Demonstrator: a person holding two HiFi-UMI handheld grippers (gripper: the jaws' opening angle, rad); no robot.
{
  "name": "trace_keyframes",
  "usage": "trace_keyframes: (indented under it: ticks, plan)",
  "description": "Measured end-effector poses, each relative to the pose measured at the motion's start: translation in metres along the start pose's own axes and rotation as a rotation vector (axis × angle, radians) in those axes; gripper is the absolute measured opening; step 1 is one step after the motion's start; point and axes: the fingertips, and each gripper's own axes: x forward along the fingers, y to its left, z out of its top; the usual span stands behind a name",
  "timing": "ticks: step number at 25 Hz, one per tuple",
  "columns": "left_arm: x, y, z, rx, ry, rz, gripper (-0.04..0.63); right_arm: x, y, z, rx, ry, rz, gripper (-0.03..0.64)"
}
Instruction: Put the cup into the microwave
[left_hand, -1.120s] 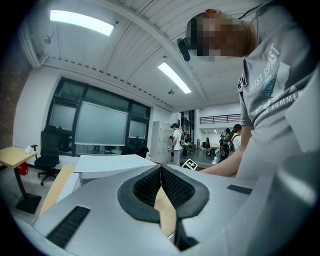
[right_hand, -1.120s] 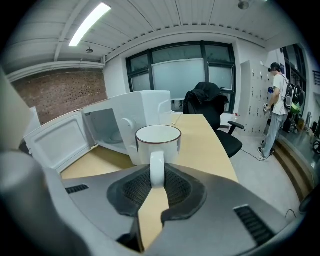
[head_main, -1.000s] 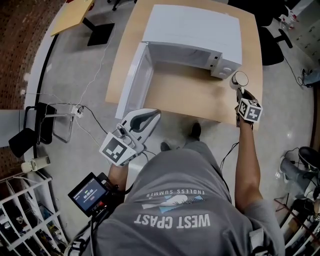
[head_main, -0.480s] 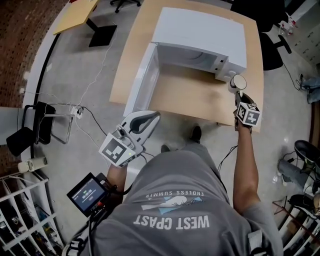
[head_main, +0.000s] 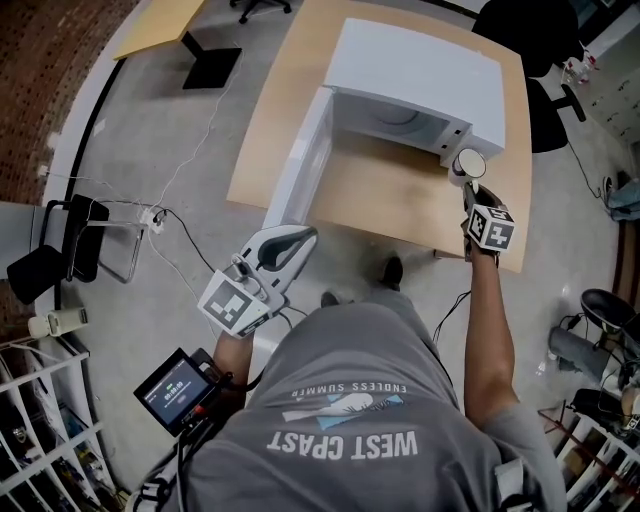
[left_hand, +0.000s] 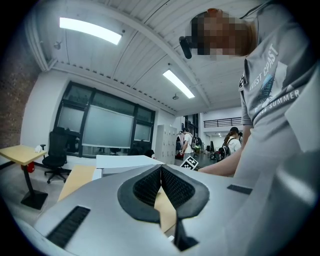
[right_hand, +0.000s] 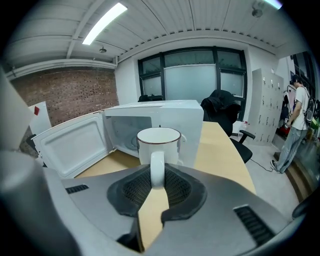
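Your right gripper (right_hand: 157, 184) clenched the handle of the white, dark-rimmed ceramic cup (right_hand: 158, 144). Cup stood upright, long axis vertical, mouth up, handle pointing back at you, just before the open white microwave's (head_main: 420, 70) right front corner. Left gripper (left_hand: 161, 181) was closed on nothing.

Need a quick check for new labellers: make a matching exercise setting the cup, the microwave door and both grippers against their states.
Things:
1 cup
2 microwave door
3 left gripper
4 right gripper

States:
A fingers shut, nothing between them
B swung open
C fingers clamped on a handle
D white, upright, dark rim

Pairs: 1-D, 2-B, 3-A, 4-C
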Motion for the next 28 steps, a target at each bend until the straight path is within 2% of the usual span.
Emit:
trace_keyframes:
  ticks: [4,7,20,28]
  plan:
    - [-0.048,0.013,0.026,-0.018,-0.017,0.002,0.020,-0.022,0.050,0.034,-0.032,-0.001,0.002,0.067]
    - [-0.072,0.017,0.029,-0.021,-0.023,0.006,0.020,-0.026,0.076,0.044,-0.047,-0.009,0.010,0.067]
    - [-0.093,0.023,0.011,-0.020,-0.040,0.031,0.020,0.007,0.108,0.066,-0.053,-0.035,0.053,0.067]
    - [-0.093,0.051,0.014,-0.057,-0.028,0.126,0.020,0.068,0.129,0.075,-0.056,0.020,0.119,0.067]
